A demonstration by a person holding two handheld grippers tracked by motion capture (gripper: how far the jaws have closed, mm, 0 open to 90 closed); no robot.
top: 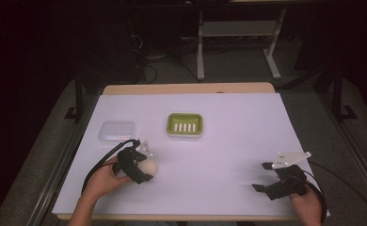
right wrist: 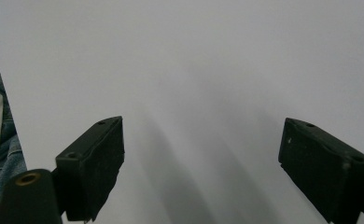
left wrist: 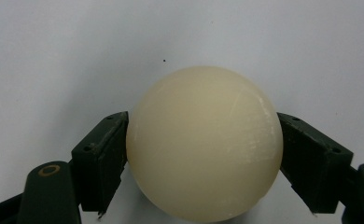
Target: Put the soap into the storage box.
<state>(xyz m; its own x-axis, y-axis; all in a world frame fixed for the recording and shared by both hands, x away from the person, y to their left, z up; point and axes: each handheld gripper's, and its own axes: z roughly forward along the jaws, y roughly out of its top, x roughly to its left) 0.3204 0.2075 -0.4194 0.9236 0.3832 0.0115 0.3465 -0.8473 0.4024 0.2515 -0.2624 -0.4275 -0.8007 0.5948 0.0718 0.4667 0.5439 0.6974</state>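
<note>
Holding the soap between the left gripper jaws: a cream, rounded bar, both pads pressed against its sides, low over the desk at the near-left. Key relation: the green dish lies ahead and to the right of the jaws, well apart from them, with its long axis across the desk. The clear lid sits just beyond the left gripper, to the left of the dish. Left hand is clearly nearer the dish. Right gripper is at the near-right, jaws spread wide with nothing between them, far from everything. My read: next comes a forward-right carry to the dish.
</note>
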